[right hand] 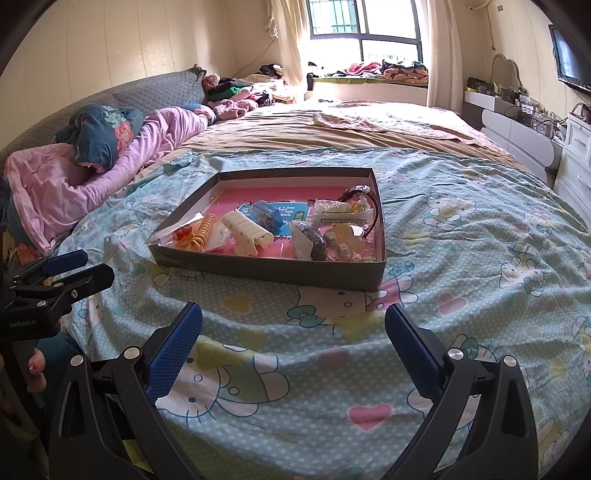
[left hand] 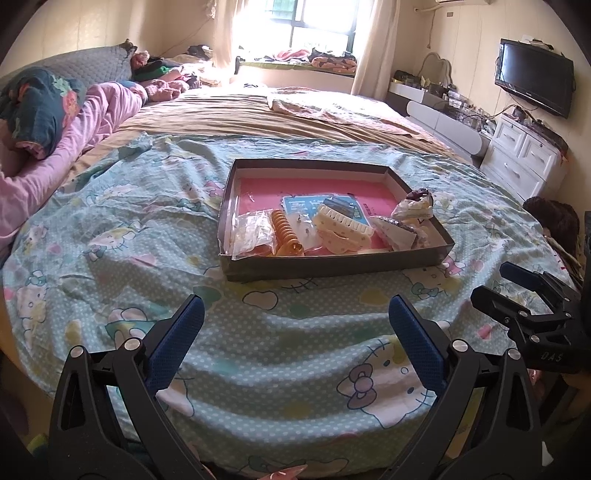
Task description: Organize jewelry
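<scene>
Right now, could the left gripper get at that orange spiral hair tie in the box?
Probably yes. The left gripper is open and empty, the orange spiral hair tie lies uncovered near the box's low front wall, with only bare bedsheet between.

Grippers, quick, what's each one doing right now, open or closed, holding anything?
Left gripper: open, holding nothing, above the bedsheet short of the tray.
Right gripper: open, holding nothing, also short of the tray.

Strong daylight pours from the barred glass window (left hand: 317,22) far ahead of both grippers, blown-out there; fisheye bends edges, corners vignette black.
</scene>
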Demonstrator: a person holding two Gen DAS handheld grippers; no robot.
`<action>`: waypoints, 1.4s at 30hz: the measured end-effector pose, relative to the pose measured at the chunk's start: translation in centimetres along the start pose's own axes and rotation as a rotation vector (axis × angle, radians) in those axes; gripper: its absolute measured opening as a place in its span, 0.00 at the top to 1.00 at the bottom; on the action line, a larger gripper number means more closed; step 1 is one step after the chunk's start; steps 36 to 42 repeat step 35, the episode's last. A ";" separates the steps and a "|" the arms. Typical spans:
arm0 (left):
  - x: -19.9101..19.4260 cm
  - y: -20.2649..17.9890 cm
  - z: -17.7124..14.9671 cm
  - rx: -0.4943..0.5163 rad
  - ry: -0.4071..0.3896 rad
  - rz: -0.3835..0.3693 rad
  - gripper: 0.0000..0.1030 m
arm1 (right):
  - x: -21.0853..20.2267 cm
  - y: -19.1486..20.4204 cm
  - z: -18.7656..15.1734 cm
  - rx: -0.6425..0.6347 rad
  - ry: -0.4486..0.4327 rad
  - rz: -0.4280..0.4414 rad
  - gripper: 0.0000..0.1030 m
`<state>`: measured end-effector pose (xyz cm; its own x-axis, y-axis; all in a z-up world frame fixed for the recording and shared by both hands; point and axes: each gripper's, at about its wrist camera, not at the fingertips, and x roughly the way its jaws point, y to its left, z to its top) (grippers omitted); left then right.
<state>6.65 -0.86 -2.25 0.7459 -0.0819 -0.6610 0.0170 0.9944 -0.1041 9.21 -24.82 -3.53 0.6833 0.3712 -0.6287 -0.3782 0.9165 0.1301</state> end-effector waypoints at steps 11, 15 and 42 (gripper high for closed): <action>0.1 0.5 0.1 -0.021 0.010 -0.014 0.09 | 0.2 -0.1 0.0 0.001 0.006 -0.005 0.04; 0.0 0.6 0.4 -0.023 0.014 -0.007 0.09 | 0.3 -0.4 0.1 0.004 0.008 -0.010 0.04; 6.2 11.9 5.8 -0.264 0.093 0.144 0.09 | 5.6 -15.4 5.0 0.161 0.014 -0.279 0.04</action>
